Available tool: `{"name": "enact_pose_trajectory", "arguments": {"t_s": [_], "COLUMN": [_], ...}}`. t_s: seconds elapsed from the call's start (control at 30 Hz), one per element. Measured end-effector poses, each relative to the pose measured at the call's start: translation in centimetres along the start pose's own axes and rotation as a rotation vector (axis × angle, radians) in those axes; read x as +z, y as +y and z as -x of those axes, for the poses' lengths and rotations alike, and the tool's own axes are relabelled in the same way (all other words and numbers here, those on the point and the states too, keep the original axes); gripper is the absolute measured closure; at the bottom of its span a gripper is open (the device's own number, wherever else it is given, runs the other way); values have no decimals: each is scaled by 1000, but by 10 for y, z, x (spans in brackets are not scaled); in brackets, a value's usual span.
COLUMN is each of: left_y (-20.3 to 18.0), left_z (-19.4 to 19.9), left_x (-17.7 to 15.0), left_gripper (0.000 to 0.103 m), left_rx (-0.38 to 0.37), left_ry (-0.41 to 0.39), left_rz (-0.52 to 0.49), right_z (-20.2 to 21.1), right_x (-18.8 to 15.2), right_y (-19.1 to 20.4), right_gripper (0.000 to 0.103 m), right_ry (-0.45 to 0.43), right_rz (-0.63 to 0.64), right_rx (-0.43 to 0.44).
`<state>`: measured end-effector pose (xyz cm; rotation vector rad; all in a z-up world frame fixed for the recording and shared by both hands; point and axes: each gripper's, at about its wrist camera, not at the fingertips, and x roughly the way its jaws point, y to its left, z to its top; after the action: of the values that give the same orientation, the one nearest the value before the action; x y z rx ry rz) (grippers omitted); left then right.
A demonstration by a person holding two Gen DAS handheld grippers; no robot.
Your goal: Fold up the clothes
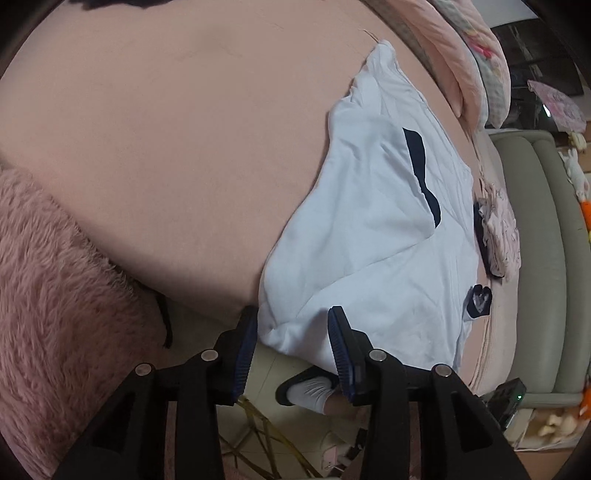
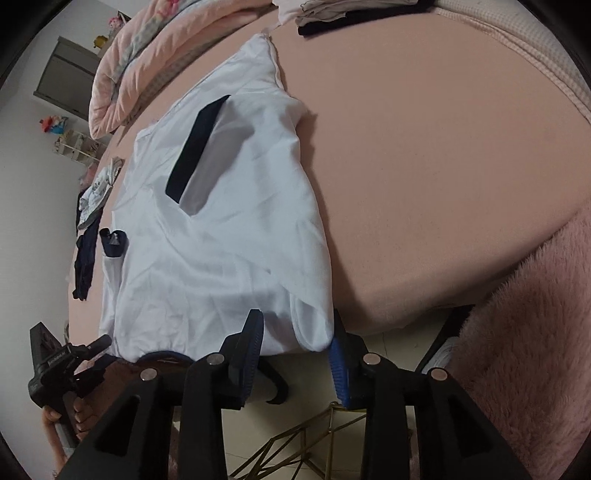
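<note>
A pink quilt (image 1: 476, 55) is bunched at 1 o'clock in the left wrist view, a grey-green headboard (image 1: 535, 240) runs down the 3 o'clock side, and a small heap of patterned clothes (image 1: 498, 236) lies at the bed's edge just beside the white shirt (image 1: 369, 240). A fluffy pink blanket (image 1: 55, 295) fills 8 o'clock. Below the mattress edge a white sock in a dark slipper (image 1: 306, 391) stands on the pale floor, and a gold wire frame (image 2: 295, 443) shows at 6 o'clock in the right wrist view, where folded garments (image 2: 332, 14) sit at 12 o'clock.

The left gripper (image 1: 291, 347) comes in from 6 o'clock with its blue-padded fingers apart, straddling the shirt's near corner where it hangs over the bed edge. The right gripper (image 2: 297, 339) does likewise, fingers apart around a sleeve-like fold; whether either pad touches cloth I cannot tell. The person's hand (image 2: 79, 413) grips the other tool's handle at 8 o'clock.

The shirt lies flat on the pink sheet (image 1: 184, 129), one side folded in so a navy band (image 1: 421, 173) shows. Its long axis runs from the near edge at 6 o'clock towards the quilt at 12 to 1 o'clock
</note>
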<state>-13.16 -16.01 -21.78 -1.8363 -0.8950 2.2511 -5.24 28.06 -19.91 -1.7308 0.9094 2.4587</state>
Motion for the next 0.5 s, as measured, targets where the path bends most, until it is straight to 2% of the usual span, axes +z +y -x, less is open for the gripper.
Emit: {"name": "enact_pose_trajectory", "arguments": {"t_s": [0.03,0.07,0.1,0.17,0.33,0.4,0.5], "left_y": [-2,-6,-11,-18,-8,-6,-13], "left_z": [4,8,13,19,4,-4,-9], "left_x": [-2,-4,-6,-8,1,2,2], "left_gripper": [85,101,101,101,98,95,97], "left_rx": [19,30,25,8,-47,-60,-43], "left_ry": [-15,-32,-56,-78,-24,-4,-23], "left_rz": [-22,-44,-66,-91,-30,-14,-33], "right_z": [2,4,10,20,14,4,4], "right_x": [0,-1,-4,-6,0,4,3], "right_y": [2,4,5,10,15,9,11], "right_gripper": [72,97,98,99,95,90,96], "right_ry": [-2,-4,-12,-31,-30,-12,-23], "right_rz": [13,28,52,73,73,42,71], "right_rx": [-24,-56,-76,-57,-32,-12,-31]}}
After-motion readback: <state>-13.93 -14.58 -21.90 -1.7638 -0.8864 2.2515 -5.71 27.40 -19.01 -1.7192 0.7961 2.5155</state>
